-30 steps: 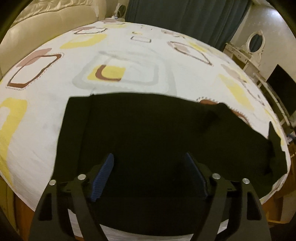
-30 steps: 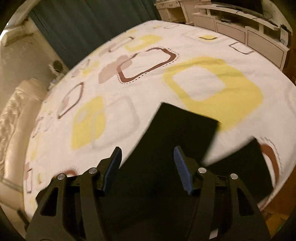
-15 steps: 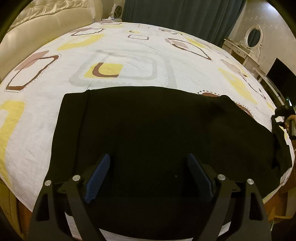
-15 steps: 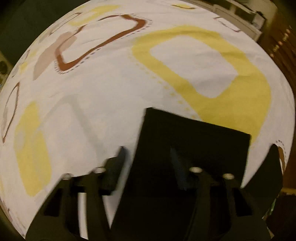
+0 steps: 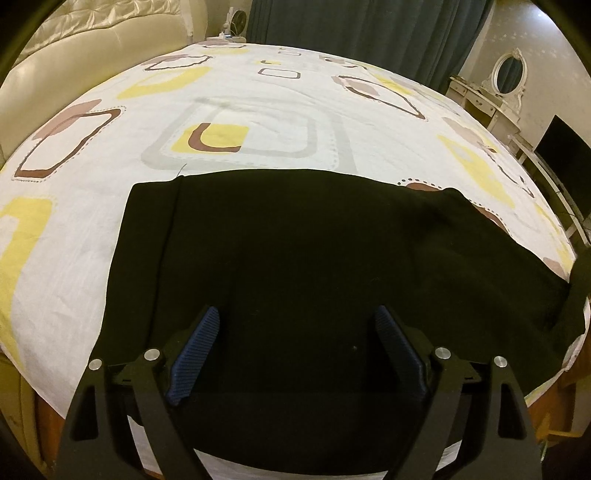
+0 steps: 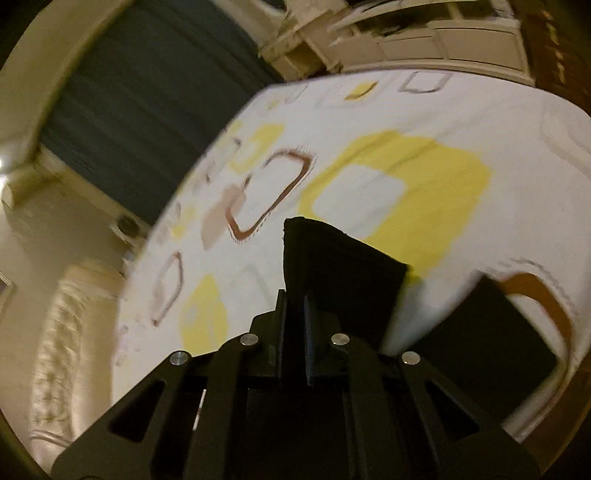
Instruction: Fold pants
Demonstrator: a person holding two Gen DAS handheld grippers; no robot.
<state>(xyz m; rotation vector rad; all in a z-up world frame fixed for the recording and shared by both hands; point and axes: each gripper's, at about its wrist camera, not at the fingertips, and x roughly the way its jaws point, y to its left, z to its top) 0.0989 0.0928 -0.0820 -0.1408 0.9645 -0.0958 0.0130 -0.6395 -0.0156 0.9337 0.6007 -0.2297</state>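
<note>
Black pants lie spread across the near part of a bed with a white sheet printed with yellow and brown squares. My left gripper hovers over the pants' near part, open, with nothing pinched between its blue pads. In the right wrist view my right gripper is shut on the edge of a black pant leg, which is lifted off the sheet and stands up between the pads. The other leg end lies flat at the right.
A cream padded headboard stands at the far left. Dark teal curtains hang behind the bed. A white dressing table with an oval mirror and a dark screen stand to the right. The bed's wooden edge runs nearby.
The right gripper's jaws have closed on the pant leg end, and it has swung sideways and rolled, lifting the leg. The left gripper opened slightly wider and stayed in place.
</note>
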